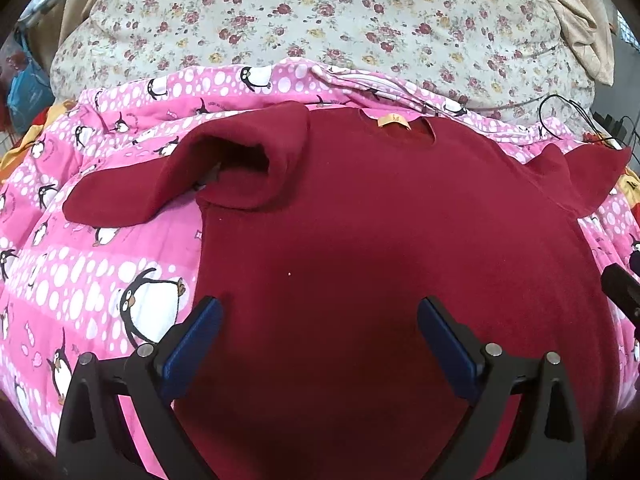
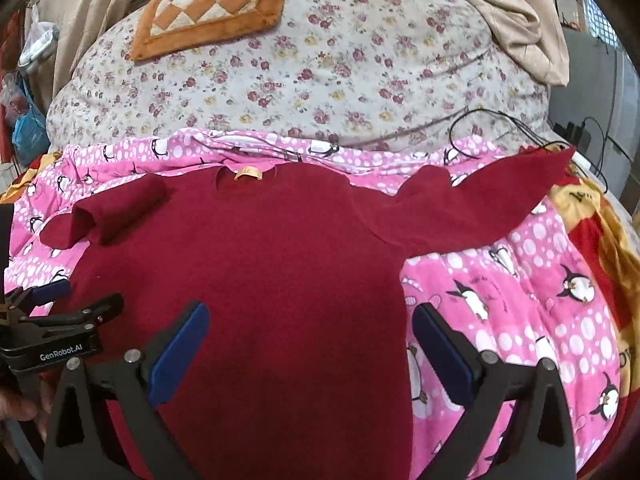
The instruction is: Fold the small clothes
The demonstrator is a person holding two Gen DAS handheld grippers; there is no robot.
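A dark red long-sleeved top (image 1: 360, 232) lies flat on a pink penguin blanket (image 1: 80, 264), neck label at the far end. Its left sleeve (image 1: 224, 176) is bunched and folded over near the shoulder. Its right sleeve (image 2: 488, 200) stretches out to the right. My left gripper (image 1: 320, 312) is open and empty over the top's lower left part. My right gripper (image 2: 310, 316) is open and empty over the top's lower right edge (image 2: 400, 320). The left gripper also shows at the left edge of the right wrist view (image 2: 60, 304).
A floral duvet (image 2: 320, 60) is heaped behind the blanket, with an orange checked cushion (image 2: 212, 4) on it. Black cables (image 2: 520, 132) lie at the far right. A yellow and red blanket (image 2: 592, 232) is at the right. Beige curtains hang behind.
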